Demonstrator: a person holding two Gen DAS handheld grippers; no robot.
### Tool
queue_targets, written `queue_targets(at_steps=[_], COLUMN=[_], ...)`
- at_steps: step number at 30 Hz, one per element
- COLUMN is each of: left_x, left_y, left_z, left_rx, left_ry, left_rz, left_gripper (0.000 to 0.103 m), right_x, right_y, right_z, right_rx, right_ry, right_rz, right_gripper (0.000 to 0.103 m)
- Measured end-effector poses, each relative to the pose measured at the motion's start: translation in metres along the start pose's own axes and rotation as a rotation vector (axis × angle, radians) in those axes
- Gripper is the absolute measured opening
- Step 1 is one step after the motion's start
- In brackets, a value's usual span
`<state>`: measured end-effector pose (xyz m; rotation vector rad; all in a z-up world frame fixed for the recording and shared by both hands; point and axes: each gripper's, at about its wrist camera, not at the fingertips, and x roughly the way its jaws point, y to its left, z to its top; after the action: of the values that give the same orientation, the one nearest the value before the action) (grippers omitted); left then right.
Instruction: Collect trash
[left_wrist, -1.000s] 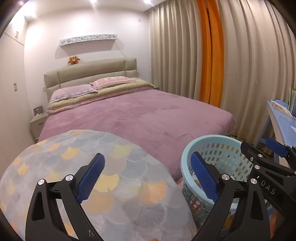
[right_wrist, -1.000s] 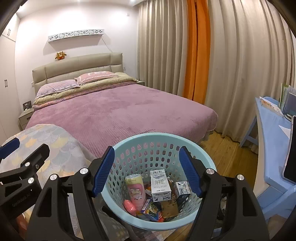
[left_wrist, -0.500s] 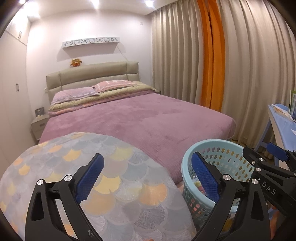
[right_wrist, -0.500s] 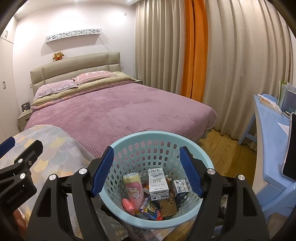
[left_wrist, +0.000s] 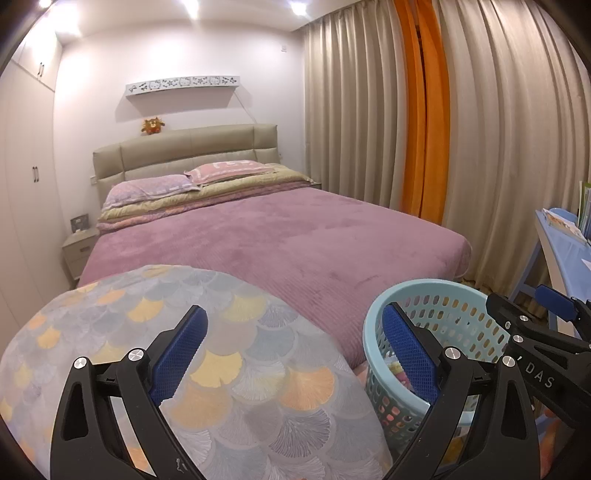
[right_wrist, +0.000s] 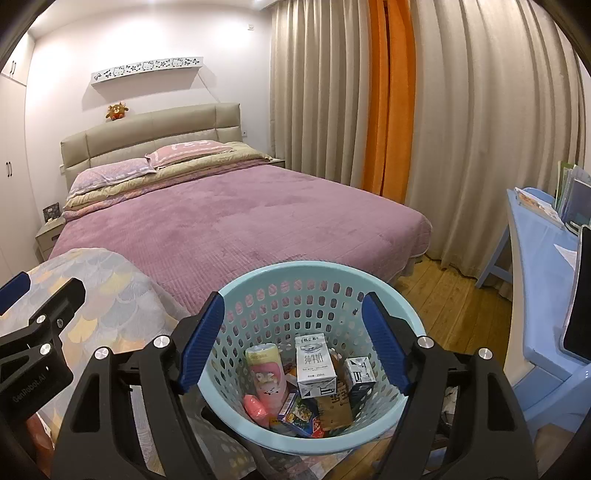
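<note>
My right gripper hangs released over the light-blue perforated basket on the floor by the bed's foot corner, holding cartons and wrappers. Left gripper released, empty.

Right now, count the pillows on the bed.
2: a lilac pillow on the left by the headboard, a pink pillow just right of it. Others may be hidden under the bedding.

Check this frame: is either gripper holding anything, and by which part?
Nothing is held. The left gripper is open over the scale-patterned cover; the right gripper is open above the blue basket, where the trash lies.
</note>
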<state>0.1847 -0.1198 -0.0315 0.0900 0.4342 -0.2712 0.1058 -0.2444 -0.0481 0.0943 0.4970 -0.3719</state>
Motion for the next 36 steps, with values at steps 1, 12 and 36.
queue_targets(at_steps=[1, 12, 36], left_x=[0.0001, -0.0018, -0.0013], left_y=[0.0003, -0.0012, -0.0020], left_z=[0.0001, 0.0025, 0.0009], left_rx=[0.000, -0.007, -0.004], left_ry=[0.000, -0.002, 0.001], left_rz=[0.001, 0.001, -0.004], left_gripper=[0.093, 0.093, 0.093], right_x=[-0.0001, 0.0005, -0.0004], right_y=[-0.0002, -0.0001, -0.0017], right_z=[0.0000, -0.0014, -0.0021], right_rx=[0.000, 0.000, 0.002], right_ry=[0.000, 0.002, 0.005], right_rz=[0.000, -0.001, 0.001], right_gripper=[0.073, 0.073, 0.073])
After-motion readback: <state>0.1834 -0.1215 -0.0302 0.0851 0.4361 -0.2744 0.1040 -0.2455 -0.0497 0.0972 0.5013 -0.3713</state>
